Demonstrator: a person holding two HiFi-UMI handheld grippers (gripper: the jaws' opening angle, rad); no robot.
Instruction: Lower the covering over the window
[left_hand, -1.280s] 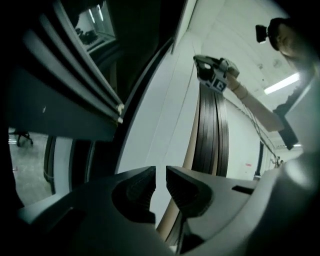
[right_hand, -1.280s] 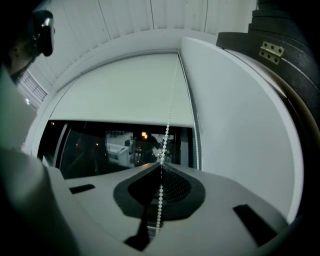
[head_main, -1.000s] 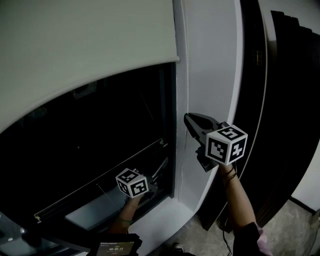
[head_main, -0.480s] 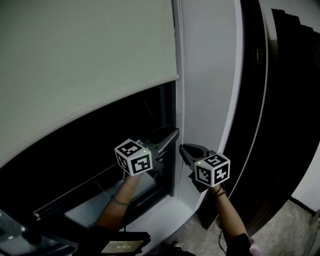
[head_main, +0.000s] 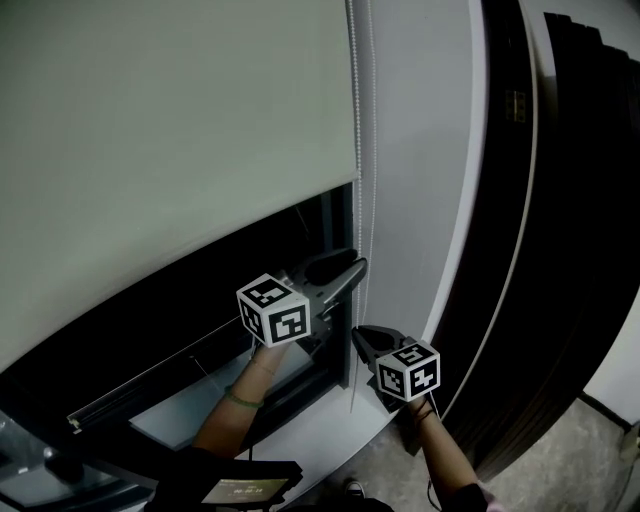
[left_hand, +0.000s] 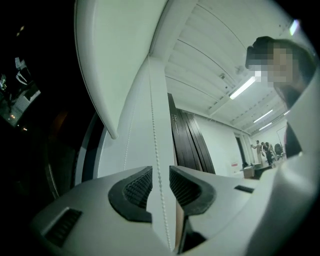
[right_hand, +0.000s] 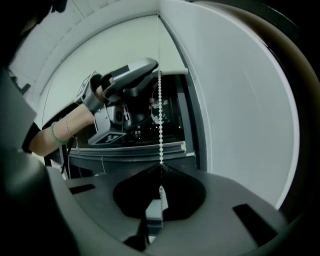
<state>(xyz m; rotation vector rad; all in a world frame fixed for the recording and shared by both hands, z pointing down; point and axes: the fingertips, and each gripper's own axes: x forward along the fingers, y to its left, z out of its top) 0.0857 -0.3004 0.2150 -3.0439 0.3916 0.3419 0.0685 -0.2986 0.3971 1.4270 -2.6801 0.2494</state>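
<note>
A pale roller blind (head_main: 170, 150) hangs over the upper part of a dark window (head_main: 180, 310); its bottom edge ends near the right frame. A white bead chain (head_main: 358, 200) runs down beside that frame. My right gripper (head_main: 360, 338) is low on the chain and shut on it; the beads (right_hand: 160, 115) vanish between its closed jaws (right_hand: 161, 170). Higher up, my left gripper (head_main: 352, 270) straddles the same chain (left_hand: 156, 150). Its jaws are opening, and the ribbed pads (left_hand: 137, 187) stand clear of the beads on both sides.
A white wall panel (head_main: 420, 150) stands right of the chain, with dark vertical slats (head_main: 580, 200) beyond it. A white sill (head_main: 320, 435) runs under the window. A small screen (head_main: 235, 492) shows at the bottom edge. People stand far off in the room (left_hand: 265, 150).
The right gripper has travelled down with the chain, and the blind's bottom edge has dropped lower. The left gripper rose from near the sill to the chain.
</note>
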